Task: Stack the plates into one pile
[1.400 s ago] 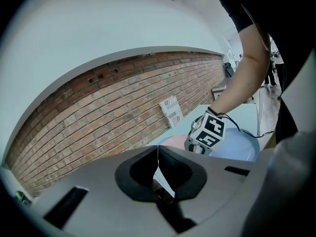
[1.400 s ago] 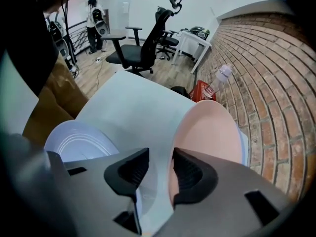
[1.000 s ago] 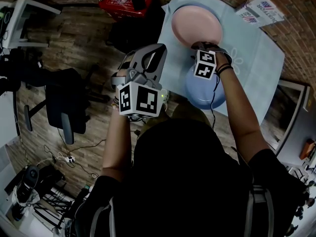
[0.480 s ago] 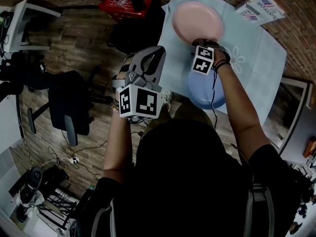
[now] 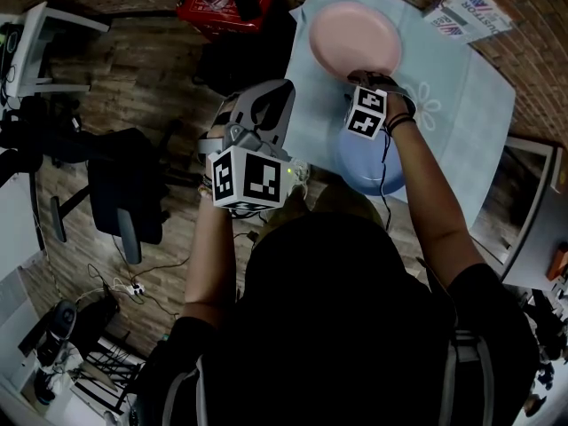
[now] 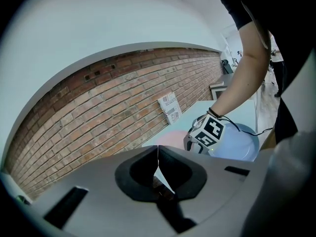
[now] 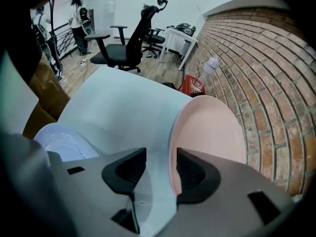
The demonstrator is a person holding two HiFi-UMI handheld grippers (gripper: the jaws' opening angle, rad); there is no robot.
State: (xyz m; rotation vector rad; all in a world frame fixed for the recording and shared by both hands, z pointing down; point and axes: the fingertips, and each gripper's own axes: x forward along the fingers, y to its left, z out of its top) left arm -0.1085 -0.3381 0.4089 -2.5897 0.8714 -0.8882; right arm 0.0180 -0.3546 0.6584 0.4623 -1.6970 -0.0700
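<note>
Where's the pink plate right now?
Head view, top, right of centre: the pink plate lies on the light blue cloth, just beyond the blue plate, near the brick wall.

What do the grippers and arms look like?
Both left gripper and right gripper: grey shells, black fingers, a white cube with black square markers each. The right's fingers have just been opening, rim of the pink plate between them. Black cable, wristbands at right wrist; black short-sleeved top.

Your head view is dim, its corners dark; the floor (image 5: 151, 60) reads murky. Both gripper views are brighter and evenly lit, with soft shadows. Fisheye bends the brick wall (image 6: 98, 107) into an arc. The foreground nearest each lens is out of focus.
</note>
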